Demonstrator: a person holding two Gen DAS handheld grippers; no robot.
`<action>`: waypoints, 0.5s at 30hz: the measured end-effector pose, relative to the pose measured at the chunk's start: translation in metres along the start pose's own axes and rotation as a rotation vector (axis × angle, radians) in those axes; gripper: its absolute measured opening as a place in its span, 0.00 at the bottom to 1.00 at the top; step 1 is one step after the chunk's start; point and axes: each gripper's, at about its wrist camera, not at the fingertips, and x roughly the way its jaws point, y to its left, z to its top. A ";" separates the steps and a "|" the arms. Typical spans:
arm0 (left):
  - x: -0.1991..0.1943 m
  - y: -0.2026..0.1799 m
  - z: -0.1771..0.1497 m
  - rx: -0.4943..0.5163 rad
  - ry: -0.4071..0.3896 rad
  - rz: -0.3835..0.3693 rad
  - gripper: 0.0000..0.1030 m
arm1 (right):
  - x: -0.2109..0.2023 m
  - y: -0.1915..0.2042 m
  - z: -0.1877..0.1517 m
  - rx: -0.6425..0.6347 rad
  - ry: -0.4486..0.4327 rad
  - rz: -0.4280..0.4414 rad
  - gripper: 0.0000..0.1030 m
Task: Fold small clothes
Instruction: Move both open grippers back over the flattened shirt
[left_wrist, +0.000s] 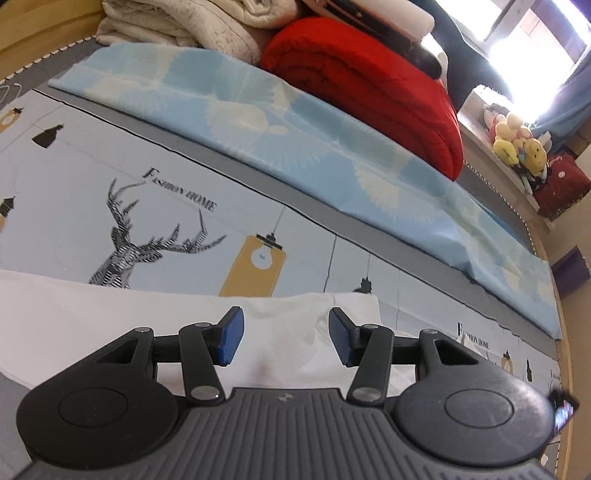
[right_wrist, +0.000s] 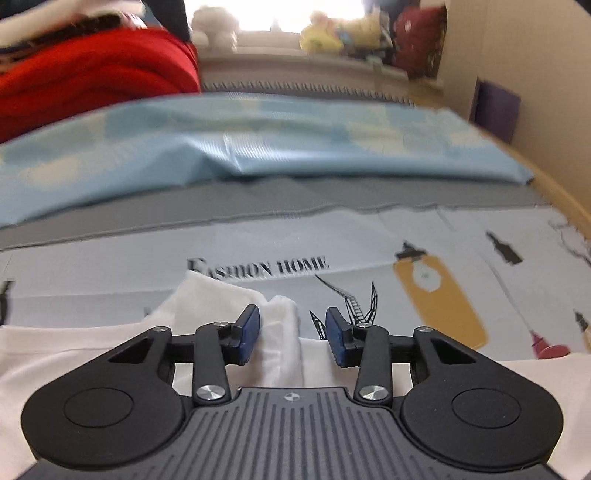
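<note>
Matt white cloth garment (left_wrist: 92, 317)

A white garment (left_wrist: 92, 317) lies flat on the near part of the printed bedsheet (left_wrist: 184, 177), one crumpled fold (right_wrist: 280, 332) of it bunched toward its far edge.

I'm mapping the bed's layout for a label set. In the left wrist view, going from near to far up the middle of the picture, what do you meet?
left gripper → white garment → printed bedsheet → grey strip → light blue folded cloth → red quilt
</note>
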 end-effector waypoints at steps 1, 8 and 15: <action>-0.003 0.001 0.002 -0.004 -0.004 0.002 0.54 | -0.010 -0.004 -0.003 -0.003 -0.015 0.036 0.43; -0.037 -0.001 0.006 0.025 -0.047 -0.021 0.54 | -0.044 -0.033 -0.031 -0.035 0.150 0.011 0.50; -0.081 0.007 -0.010 0.088 -0.104 -0.013 0.54 | -0.168 -0.049 -0.068 -0.127 0.240 0.139 0.52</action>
